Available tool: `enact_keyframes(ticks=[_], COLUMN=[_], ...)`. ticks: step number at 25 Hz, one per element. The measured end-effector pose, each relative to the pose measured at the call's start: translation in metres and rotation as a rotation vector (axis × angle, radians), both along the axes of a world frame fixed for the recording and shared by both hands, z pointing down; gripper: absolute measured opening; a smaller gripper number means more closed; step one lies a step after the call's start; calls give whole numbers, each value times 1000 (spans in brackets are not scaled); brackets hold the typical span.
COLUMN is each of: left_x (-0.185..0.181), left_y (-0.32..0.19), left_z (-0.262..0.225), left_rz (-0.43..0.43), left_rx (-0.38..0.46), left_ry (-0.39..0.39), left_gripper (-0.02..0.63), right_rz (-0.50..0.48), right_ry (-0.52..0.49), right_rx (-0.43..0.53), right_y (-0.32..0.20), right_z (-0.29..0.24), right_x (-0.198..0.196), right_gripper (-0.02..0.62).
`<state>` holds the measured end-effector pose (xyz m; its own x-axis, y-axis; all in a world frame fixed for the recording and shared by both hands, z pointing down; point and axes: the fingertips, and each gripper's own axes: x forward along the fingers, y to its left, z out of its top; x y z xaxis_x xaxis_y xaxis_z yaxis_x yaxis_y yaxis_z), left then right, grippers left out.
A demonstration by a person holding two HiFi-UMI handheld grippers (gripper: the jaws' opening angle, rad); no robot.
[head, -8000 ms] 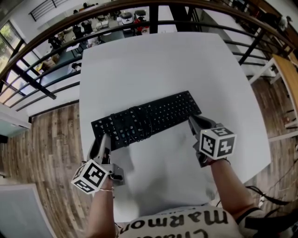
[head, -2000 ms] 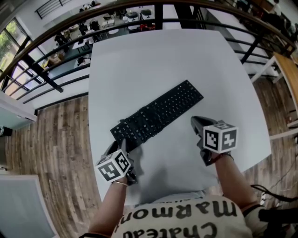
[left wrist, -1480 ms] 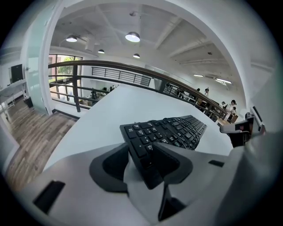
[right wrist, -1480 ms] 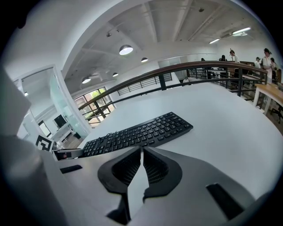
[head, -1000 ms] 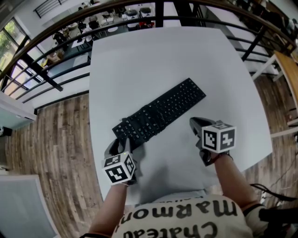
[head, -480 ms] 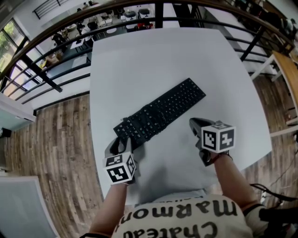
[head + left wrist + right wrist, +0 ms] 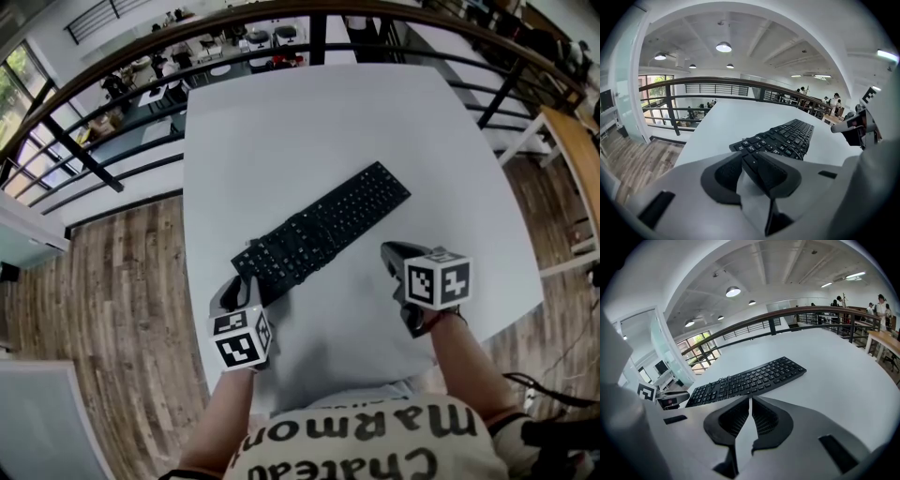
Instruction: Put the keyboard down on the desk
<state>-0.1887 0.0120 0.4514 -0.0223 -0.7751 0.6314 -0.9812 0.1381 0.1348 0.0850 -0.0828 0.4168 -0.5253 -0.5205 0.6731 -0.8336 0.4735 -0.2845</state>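
Black keyboard [image 7: 323, 230] lying flat and diagonally on the white desk [image 7: 309, 122], its near-left corner between the closing jaws of the left gripper [image 7: 749, 158] and partly hidden by them; right gripper [image 7: 750, 401], jaws together and empty, near the keyboard's right end without touching it.

The black full-size keyboard [image 7: 323, 230] lies flat, keys up, on the white counter [image 7: 375, 122]. It slants away to the right from the left claw [image 7: 242, 286], whose jaws are closing with the keyboard's near corner between their tips. Its long near edge runs just beyond the right claw [image 7: 389, 251], without touching it.
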Motion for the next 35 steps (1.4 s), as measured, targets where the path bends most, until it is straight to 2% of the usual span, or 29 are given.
enact_keyframes(ticks=[4, 6, 10, 15, 18, 23, 27, 31, 35], left_x=[4, 5, 9, 22, 34, 32, 30, 42, 60], left_y=[4, 8, 14, 29, 39, 64, 79, 99, 116], left_z=[-4, -4, -13, -24, -27, -37, -53, -67, -76], left_rz=[15, 15, 41, 94, 100, 47, -29, -100, -138], left_rx=[3, 4, 32, 46, 35, 37, 77, 114, 117], left_ry=[6, 34, 96, 146, 140, 106, 98, 87, 91], left_gripper=[92, 55, 23, 3, 3, 3, 3, 3, 3], right_rz=[-1, -7, -18, -78, -115, -181, -260, -346, -406], right_ry=[0, 1, -11, -15, -6, -32, -55, -67, -56], right_rx=[-1, -1, -7, -23, -36, -30, -3, -3, -13], right_y=[5, 8, 20, 40, 45, 45, 46, 53, 73], right_z=[-3, -3, -4, -4, -2, -10, -18, -18, -22], right_x=[0, -3, -14, -33, -32, -47, -59, -60, -51], right_gripper=[43, 43, 43, 43, 43, 43, 43, 43, 43])
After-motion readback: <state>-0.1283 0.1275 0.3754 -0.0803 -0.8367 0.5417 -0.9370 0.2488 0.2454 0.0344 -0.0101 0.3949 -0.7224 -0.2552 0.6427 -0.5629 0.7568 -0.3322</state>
